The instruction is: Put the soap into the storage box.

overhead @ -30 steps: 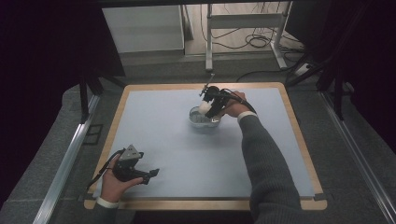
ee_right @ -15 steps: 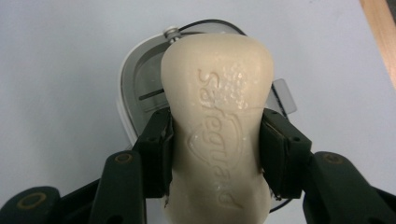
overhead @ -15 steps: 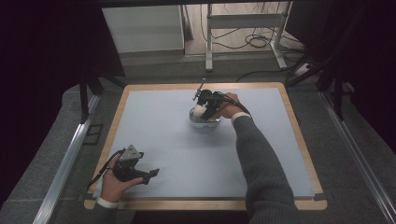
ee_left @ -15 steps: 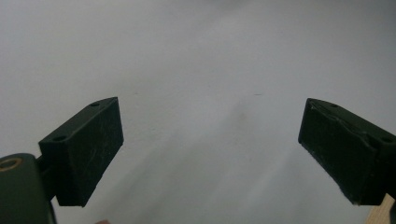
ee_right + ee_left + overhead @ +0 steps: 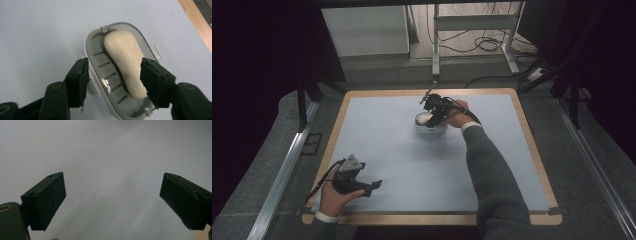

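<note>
The right gripper (image 5: 113,82) is hovering over the soap dish (image 5: 93,45) near the far middle of the blue mat (image 5: 402,155), and the bar of soap (image 5: 125,62) is lying inside the dish, leaning along one wall over the slotted floor. This looks like the release step: the jaws have just been opening and are now standing apart, one outside the dish's wall and the other beside the soap, with neither pad pressing on it as far as the right gripper view shows. The next move probably calls for lifting straight up so the jaws are not catching the rim or dragging the bar. The left gripper (image 5: 362,184) is resting near the mat's front left corner, jaws wide apart over bare mat. Compared with a second ago, the right hand is sitting a little farther along the table over the dish, while the left hand is staying put
</note>
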`<state>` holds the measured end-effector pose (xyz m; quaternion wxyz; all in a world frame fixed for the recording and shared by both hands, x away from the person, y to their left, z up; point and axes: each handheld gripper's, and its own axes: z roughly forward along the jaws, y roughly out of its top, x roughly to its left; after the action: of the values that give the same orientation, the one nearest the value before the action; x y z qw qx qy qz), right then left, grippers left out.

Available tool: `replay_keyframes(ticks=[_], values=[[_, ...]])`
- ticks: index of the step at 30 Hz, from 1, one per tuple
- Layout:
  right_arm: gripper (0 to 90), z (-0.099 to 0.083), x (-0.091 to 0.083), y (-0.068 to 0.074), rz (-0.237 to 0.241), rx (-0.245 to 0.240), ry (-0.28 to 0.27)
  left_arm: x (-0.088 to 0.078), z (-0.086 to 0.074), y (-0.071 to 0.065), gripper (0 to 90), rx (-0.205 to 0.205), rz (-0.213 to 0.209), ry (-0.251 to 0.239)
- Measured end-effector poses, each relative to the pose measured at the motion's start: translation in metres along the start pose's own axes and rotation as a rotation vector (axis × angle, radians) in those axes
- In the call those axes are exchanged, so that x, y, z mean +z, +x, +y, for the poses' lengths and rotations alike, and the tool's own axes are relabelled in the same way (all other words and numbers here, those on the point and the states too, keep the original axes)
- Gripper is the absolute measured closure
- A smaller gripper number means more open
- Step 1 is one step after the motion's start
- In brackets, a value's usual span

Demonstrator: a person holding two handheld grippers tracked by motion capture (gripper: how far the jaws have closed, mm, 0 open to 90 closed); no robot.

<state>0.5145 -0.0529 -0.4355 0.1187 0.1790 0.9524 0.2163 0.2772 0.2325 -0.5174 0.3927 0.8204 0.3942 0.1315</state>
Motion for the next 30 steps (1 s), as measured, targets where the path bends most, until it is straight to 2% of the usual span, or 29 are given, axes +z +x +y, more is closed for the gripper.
replay_keyframes(ticks=[2,5,9,15,19,23,30], values=[[36.6,-0.002,-0.004,0.001,-0.001,0.034,-0.032,0.003,0.000,-0.001,7.4,0.002,-0.004,0.008],[34.5,-0.005,-0.013,0.004,-0.009,0.048,-0.065,0.004,-0.001,-0.002,7.2,0.005,-0.001,0.017],[33.2,-0.012,-0.027,0.006,-0.017,0.086,-0.111,-0.003,-0.001,-0.002,7.3,-0.008,0.012,-0.002],[31.5,-0.030,-0.039,0.006,-0.040,0.128,-0.155,-0.009,-0.002,-0.002,7.4,-0.024,0.033,-0.027],[30.3,-0.045,-0.045,0.009,-0.059,0.167,-0.181,-0.010,-0.003,-0.002,7.3,-0.010,0.038,-0.019],[29.6,-0.066,-0.051,0.013,-0.076,0.253,-0.226,-0.011,-0.003,-0.002,7.3,-0.015,0.040,-0.028],[28.7,-0.108,-0.055,0.025,-0.089,0.310,-0.269,-0.008,-0.003,-0.003,7.3,-0.007,0.043,-0.017]])
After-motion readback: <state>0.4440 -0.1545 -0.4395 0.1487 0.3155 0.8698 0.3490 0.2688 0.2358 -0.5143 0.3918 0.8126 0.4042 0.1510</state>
